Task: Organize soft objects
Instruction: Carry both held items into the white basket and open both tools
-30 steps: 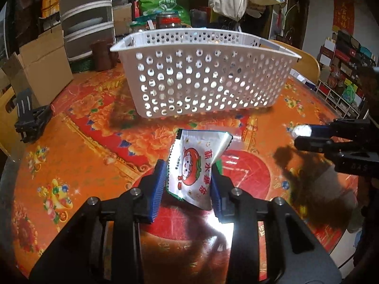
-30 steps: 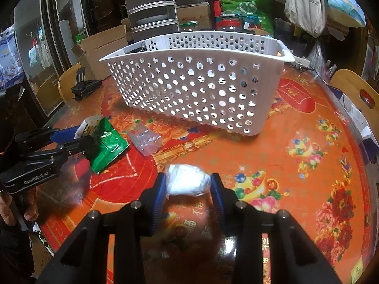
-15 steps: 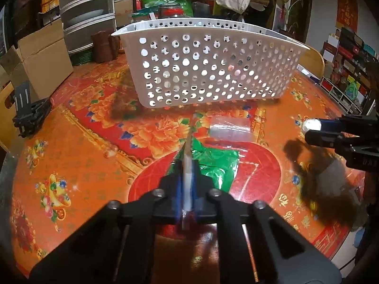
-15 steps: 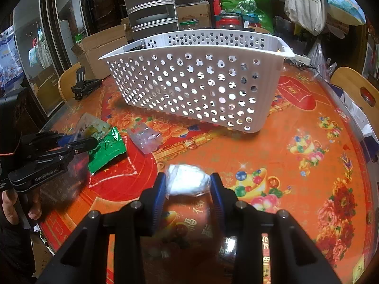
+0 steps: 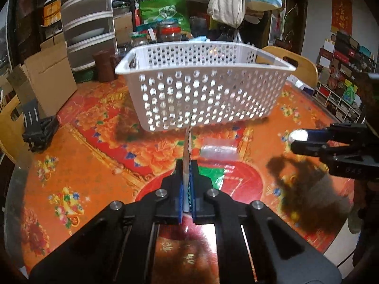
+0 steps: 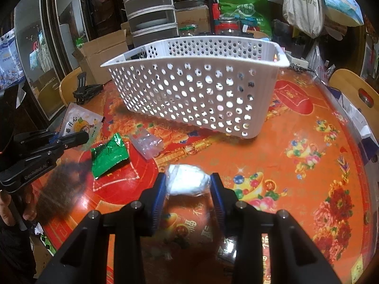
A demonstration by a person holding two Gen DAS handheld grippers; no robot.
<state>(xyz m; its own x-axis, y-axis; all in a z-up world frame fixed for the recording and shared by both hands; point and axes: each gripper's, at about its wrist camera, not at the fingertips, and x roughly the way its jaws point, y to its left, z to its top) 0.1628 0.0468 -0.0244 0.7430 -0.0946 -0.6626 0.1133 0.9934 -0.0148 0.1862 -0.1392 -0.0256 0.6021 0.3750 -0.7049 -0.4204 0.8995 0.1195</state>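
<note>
My left gripper [image 5: 187, 165] is shut on a flat white snack packet [image 5: 187, 142], held edge-on above the table; it shows in the right wrist view [image 6: 80, 120] with its cartoon print. My right gripper [image 6: 187, 177] is shut on a white soft packet [image 6: 187, 183], also seen in the left wrist view [image 5: 298, 135]. A white perforated basket [image 5: 201, 99] stands behind, beyond both grippers. A green foil packet [image 6: 109, 155] and a clear plastic packet [image 6: 148, 143] lie on the table between the grippers and the basket.
The round table [image 5: 78, 165] has an orange and red flowered cover. A black clamp [image 5: 38, 127] lies at its left edge. Cardboard boxes [image 5: 47, 80], jars [image 5: 169, 32] and wooden chairs [image 5: 298, 64] stand behind the basket.
My left gripper has closed flat on the snack packet and lifted it off the table, uncovering the green foil packet. My right gripper has kept its hold and hardly moved.
</note>
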